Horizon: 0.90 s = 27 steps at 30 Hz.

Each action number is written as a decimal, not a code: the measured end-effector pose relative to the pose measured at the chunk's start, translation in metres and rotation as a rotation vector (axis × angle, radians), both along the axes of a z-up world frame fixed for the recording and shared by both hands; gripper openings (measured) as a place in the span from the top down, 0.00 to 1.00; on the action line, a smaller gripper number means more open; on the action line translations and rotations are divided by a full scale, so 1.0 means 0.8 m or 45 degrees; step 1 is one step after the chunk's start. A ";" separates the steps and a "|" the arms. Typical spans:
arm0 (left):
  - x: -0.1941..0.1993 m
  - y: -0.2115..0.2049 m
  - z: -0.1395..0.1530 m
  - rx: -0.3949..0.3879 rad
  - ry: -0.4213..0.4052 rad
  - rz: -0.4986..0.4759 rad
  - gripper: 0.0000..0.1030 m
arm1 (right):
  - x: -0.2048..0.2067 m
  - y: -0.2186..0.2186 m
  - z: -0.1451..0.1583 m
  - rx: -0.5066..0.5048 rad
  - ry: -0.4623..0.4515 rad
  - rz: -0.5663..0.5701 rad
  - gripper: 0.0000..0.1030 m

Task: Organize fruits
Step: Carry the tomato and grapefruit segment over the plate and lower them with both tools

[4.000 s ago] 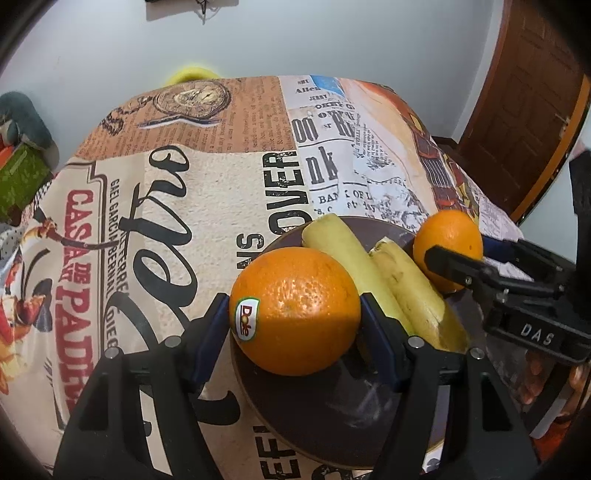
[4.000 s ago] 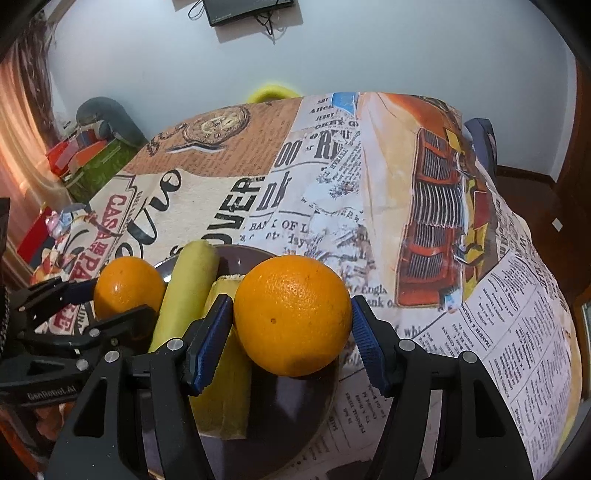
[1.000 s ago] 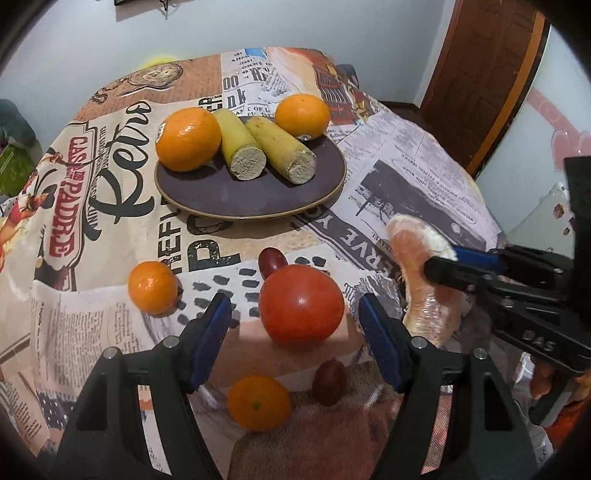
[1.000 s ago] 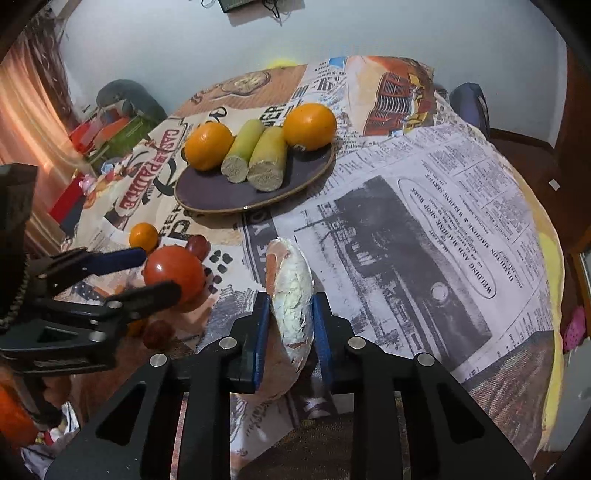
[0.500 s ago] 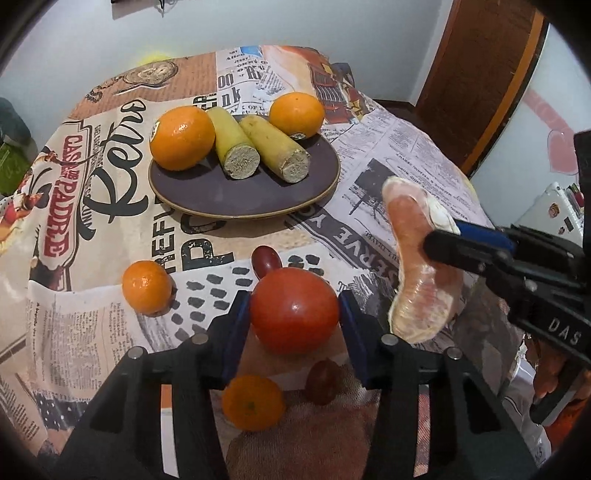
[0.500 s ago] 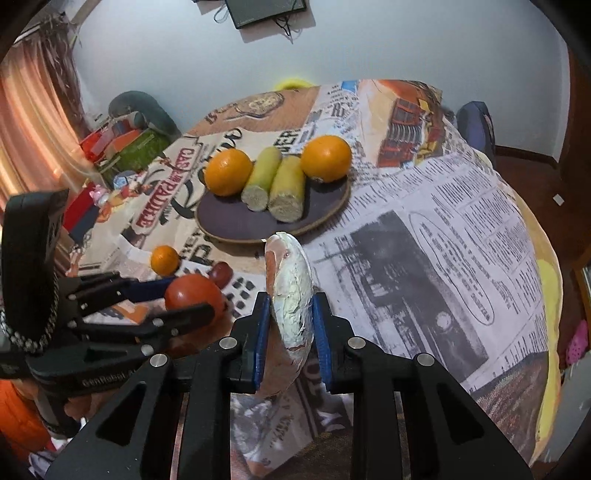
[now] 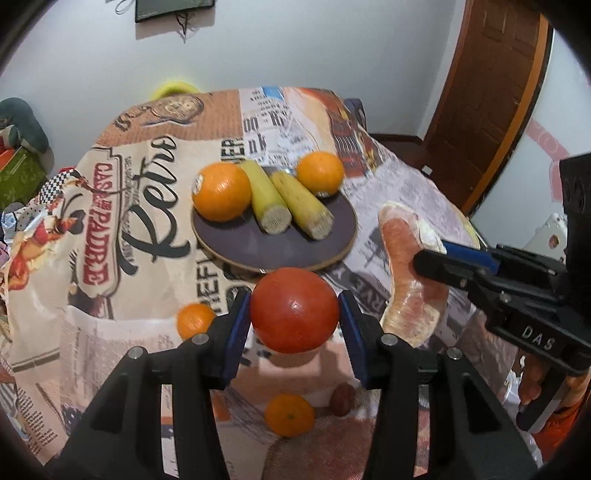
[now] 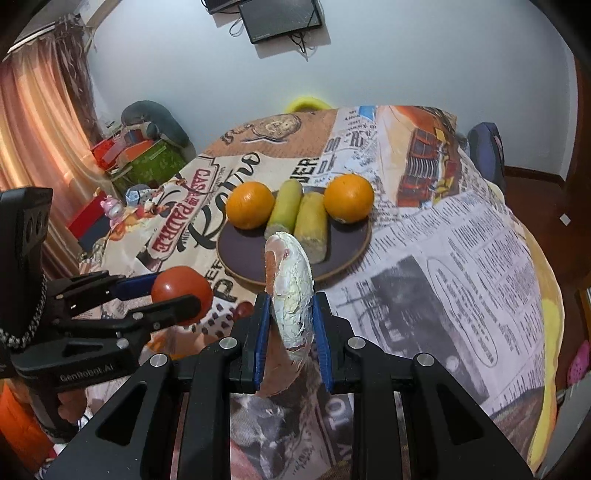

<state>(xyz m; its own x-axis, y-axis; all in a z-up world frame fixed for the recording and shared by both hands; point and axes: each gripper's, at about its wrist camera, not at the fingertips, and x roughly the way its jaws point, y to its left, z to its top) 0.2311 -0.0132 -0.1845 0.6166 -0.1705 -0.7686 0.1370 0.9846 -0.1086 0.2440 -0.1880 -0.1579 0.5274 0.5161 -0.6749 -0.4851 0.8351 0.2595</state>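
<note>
Two tongs (image 7: 294,308) (image 8: 291,314) pinch glossy tomato (image 7: 294,309), pithy wedge (image 8: 290,291)

Pale blue-white wall (image 8: 424,66) ahead of me; dark screen (image 8: 280,18) mounted high, cables dangling below. Orange-pink curtain (image 8: 33,122) at my left, daylight glowing through. Wooden door (image 7: 491,92) at my right, brown floor (image 8: 535,192) beside it. Round table under newspaper-print cloth (image 8: 461,258). Yellow chair back (image 8: 306,103) past table's far edge, dark blue chair (image 8: 485,147) at its right edge. Coloured boxes (image 8: 140,155) and grey cushion (image 8: 155,118) piled near far-left corner.

Bright, even light; fisheye-warped, dark-vignetted edges.
</note>
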 end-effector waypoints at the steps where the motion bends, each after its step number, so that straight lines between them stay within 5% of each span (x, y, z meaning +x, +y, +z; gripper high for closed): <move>1: 0.002 0.003 0.003 0.001 -0.009 0.007 0.54 | 0.002 0.003 0.002 0.001 -0.006 0.004 0.80; 12: 0.034 0.036 0.019 -0.017 -0.062 0.077 0.54 | 0.029 0.021 0.014 0.059 -0.039 0.007 0.80; 27: 0.091 0.061 -0.014 -0.050 -0.010 0.096 0.54 | 0.089 0.059 0.000 0.019 -0.030 0.023 0.80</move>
